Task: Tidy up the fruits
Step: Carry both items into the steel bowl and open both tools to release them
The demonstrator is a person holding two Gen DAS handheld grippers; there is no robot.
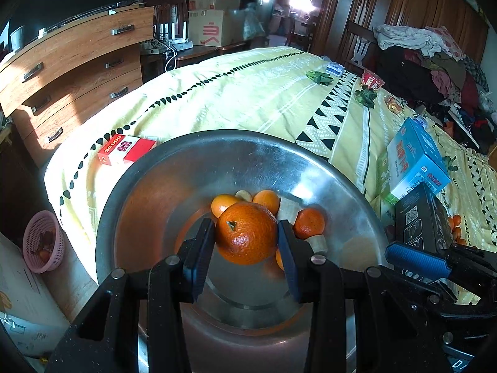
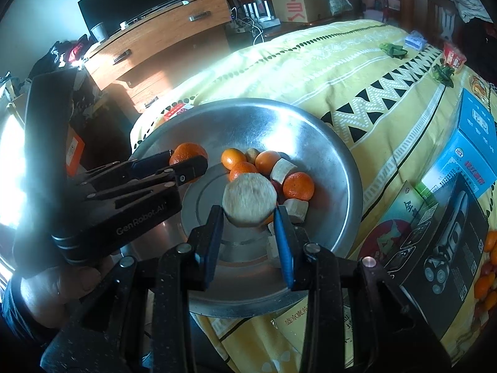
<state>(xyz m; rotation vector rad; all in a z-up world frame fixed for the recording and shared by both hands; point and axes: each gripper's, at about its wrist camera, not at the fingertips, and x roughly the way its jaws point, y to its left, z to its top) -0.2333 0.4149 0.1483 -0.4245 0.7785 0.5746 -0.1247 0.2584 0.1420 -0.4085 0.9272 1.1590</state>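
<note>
Both claws are over the steel bowl (image 1: 174, 168) on the bed (image 1: 248, 93) with its yellow patterned sheet. The left claw (image 1: 247, 239) is clamped on a big orange tangerine (image 1: 247, 233), one pad pressed to each side, stem scar facing the camera, the fruit held above the bowl's floor. Over in the right wrist view, the right claw (image 2: 250, 217) grips a pale, round-cut chunk (image 2: 249, 202), its rough flat face turned up, squeezed between the blue-edged pads. Behind it in the bowl sits a cluster of smaller tangerines (image 2: 298, 185) mixed with a few more pale cut pieces (image 2: 282, 171), all bunched toward the far right of the flat bottom. A hand (image 2: 59, 283) wraps the left tool's handle at the bowl's near-left rim. A red box (image 1: 125, 149) lies on the sheet just beyond the bowl, a blue box (image 1: 416, 158) and a black box (image 1: 422, 220) stand to the right, and more tangerines (image 2: 487, 267) lie past the black box.
</note>
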